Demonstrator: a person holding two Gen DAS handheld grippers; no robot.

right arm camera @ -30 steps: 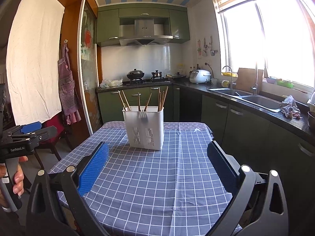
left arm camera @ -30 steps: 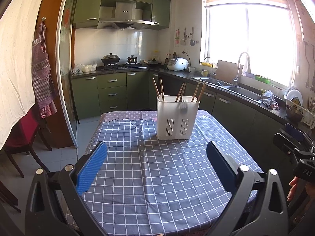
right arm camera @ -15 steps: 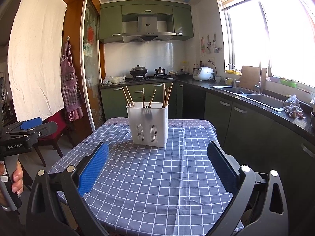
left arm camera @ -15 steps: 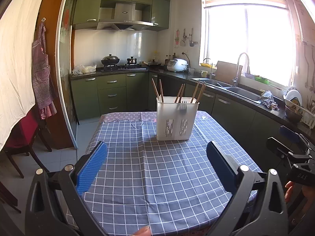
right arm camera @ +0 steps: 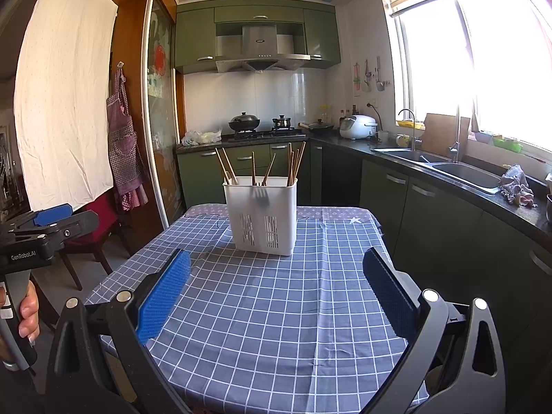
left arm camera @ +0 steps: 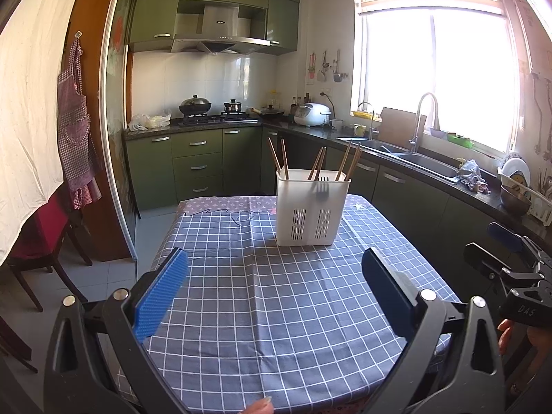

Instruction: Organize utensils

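A white plastic utensil holder [left arm camera: 311, 209] [right arm camera: 261, 215] stands upright near the far end of the table, which is covered with a blue checked cloth [left arm camera: 276, 293] [right arm camera: 276, 303]. Several wooden chopsticks [left arm camera: 348, 160] [right arm camera: 295, 164] lean in it, and a fork [left arm camera: 321, 187] [right arm camera: 259, 196] shows faintly through its wall. My left gripper [left arm camera: 274, 267] is open and empty above the near part of the cloth. My right gripper [right arm camera: 276, 269] is open and empty too, well short of the holder. Each gripper shows at the edge of the other's view, held by a hand.
Green cabinets and a dark counter with a sink [right arm camera: 448, 169] run along the right. A stove with pots [left arm camera: 195, 105] is at the back. A red chair [left arm camera: 38, 234] and a hanging apron [left arm camera: 74, 117] are on the left.
Both grippers have stayed open. The right wrist view has drifted slightly so the holder sits a bit more to the right; the right gripper sits lower in the left wrist view.
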